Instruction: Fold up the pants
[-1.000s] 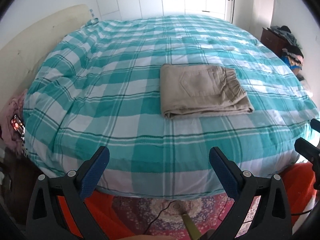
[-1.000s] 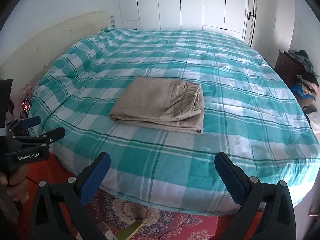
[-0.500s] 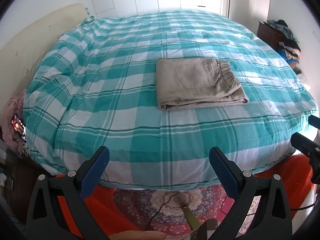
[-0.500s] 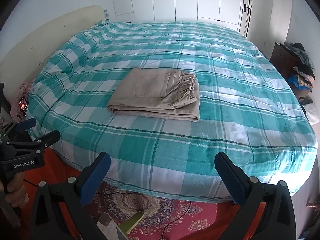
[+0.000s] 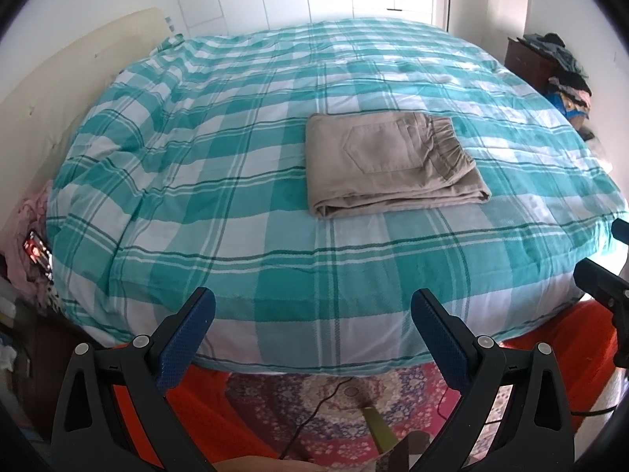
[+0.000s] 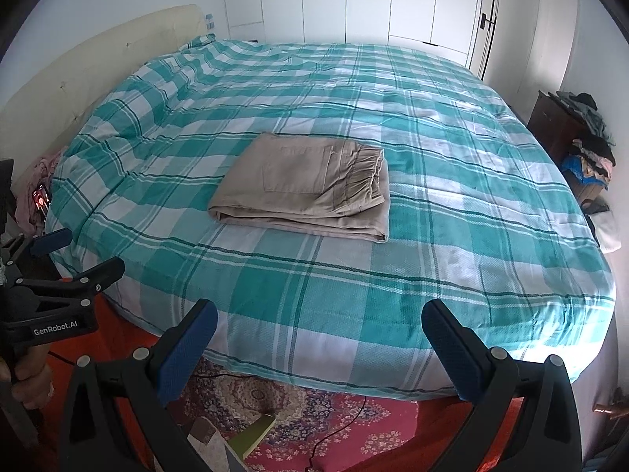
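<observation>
Left wrist view: the left gripper (image 5: 312, 316) hangs off the near edge of the bed (image 5: 236, 181), its blue-padded fingers (image 5: 184, 338) spread wide with nothing between them. Past them the beige pants (image 5: 389, 163) lie folded into a neat rectangle on the teal plaid cover — well apart from both tools, elastic waistband toward the right. At that view's right border the right gripper (image 6: 318, 328) shows partly; in its own view it gapes equally wide above a patterned rug (image 6: 275, 397).
</observation>
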Action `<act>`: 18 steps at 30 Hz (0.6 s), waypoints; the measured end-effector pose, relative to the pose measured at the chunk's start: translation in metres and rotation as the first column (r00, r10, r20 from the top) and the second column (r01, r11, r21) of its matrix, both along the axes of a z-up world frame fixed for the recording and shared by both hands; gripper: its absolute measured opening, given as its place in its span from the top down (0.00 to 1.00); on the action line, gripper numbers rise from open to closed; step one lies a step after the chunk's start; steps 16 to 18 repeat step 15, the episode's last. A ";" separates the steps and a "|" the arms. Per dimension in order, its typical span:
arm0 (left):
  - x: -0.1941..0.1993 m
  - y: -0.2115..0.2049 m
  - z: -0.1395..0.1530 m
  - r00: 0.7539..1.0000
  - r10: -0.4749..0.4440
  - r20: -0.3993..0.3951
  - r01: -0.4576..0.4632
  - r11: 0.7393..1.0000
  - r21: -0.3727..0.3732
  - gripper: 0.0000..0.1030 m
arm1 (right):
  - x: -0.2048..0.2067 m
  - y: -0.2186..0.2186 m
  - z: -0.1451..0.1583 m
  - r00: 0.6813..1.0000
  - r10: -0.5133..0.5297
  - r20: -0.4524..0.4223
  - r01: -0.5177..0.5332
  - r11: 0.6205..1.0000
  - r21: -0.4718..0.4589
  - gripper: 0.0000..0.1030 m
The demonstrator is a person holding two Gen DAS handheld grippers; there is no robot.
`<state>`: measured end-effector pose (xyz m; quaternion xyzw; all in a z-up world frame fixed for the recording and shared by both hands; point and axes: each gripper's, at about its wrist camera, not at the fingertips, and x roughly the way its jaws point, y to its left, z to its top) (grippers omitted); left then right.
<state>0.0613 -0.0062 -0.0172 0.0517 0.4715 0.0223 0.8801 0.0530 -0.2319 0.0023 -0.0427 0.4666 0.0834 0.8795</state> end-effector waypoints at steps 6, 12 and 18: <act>0.001 0.002 -0.002 1.000 0.001 -0.002 -0.001 1.000 0.002 0.03 | 0.001 0.000 -0.003 1.000 -0.002 -0.012 0.002 1.000 0.002 0.00; -0.001 0.004 -0.002 1.000 0.001 0.008 -0.001 1.000 0.015 0.03 | 0.001 0.002 -0.004 1.000 -0.001 -0.015 0.001 1.000 0.002 0.00; -0.002 0.001 0.001 1.000 -0.011 0.020 0.010 1.000 0.024 0.03 | 0.000 0.003 -0.002 1.000 -0.001 -0.008 0.001 1.000 0.007 0.00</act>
